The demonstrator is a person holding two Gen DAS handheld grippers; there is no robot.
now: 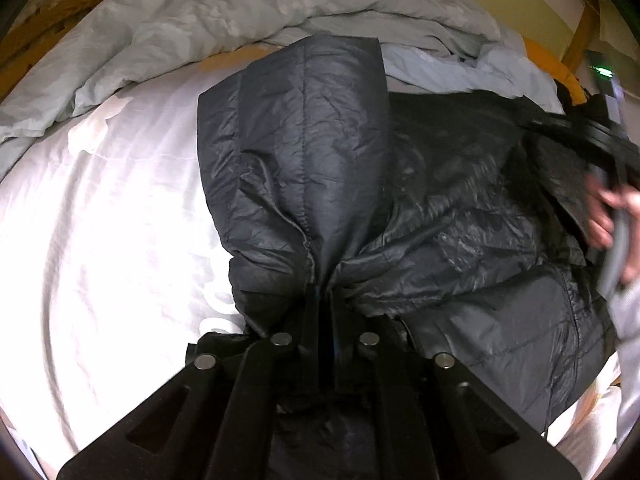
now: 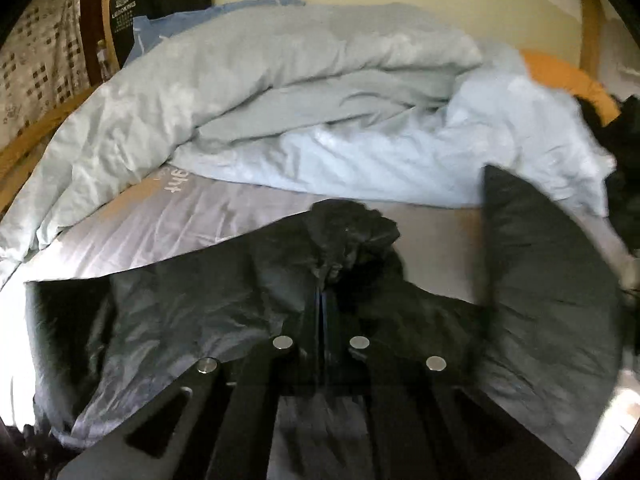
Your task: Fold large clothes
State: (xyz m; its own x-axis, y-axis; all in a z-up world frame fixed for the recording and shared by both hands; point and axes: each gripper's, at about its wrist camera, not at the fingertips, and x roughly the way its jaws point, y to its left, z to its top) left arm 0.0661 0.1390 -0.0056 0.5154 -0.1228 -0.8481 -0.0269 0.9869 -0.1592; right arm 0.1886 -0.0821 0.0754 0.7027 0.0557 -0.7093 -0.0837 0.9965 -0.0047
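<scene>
While the left wrist view looks down along its own fingers, the left claw is closed on a gathered pinch of the black puffer jacket, whose fabric bunches into creases where the fingers meet. This jacket lies spread on the bed sheet, a white sheet with a faint pale print too washed out to read. One panel of the jacket stands up ahead of the claw, and the rest spreads away to the right. A rumpled pale grey-blue duvet is heaped along the far side of the bed. At the right edge, a person's hand grips the other tool, blurred. A dark device with a small green light sits at the far right; no marking on it is legible.

Seen from the right wrist view, the right claw has its fingers together, pinching a ruffled edge of the jacket. One flap of the jacket rises at the right, blurred. Printed letters on the sheet read roughly "ght", upside down and cut off by the duvet. On a dark panel at upper left, white lettering reads about "LEDOKING" beneath a small emblem; the lines under it are too small to read.
</scene>
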